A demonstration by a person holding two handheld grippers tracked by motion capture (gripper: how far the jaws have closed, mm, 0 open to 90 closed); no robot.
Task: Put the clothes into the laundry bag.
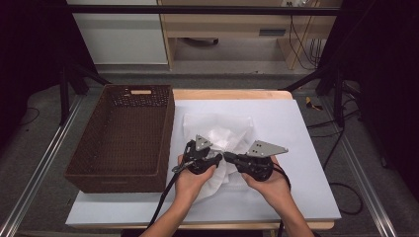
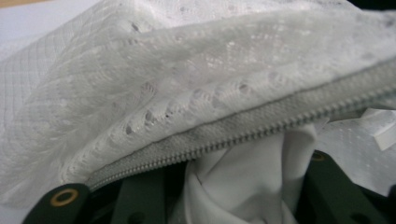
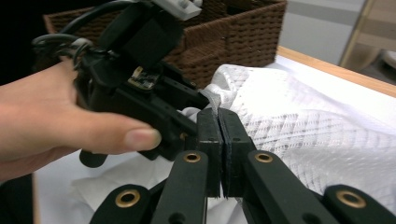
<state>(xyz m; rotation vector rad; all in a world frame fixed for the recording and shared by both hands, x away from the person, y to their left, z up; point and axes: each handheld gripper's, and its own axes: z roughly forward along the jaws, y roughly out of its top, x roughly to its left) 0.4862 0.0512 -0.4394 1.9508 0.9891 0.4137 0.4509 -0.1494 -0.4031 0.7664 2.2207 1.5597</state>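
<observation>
Where jaws meet, mesh laundry bag (image 1: 217, 136) between hand-held grippers

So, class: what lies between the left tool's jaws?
White cloth poking out of the mesh bag, just under its zip, as the left gripper view shows.

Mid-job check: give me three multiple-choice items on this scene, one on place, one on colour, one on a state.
1. Where does the brown woven basket stand relative to the white mesh zip bag?
A. to its left in the high view
B. to its right
C. on top of it

2. What colour is the bag's zipper tape?
A. red
B. grey
C. black

3. How do the right gripper's jaws stand?
A. wide open
B. pressed together at the bag's edge
C. inside the basket

Answers: 1 A, the basket sits at the table's left. 2 B, grey tape beside white mesh. 3 B, the pads meet on the fabric.
</observation>
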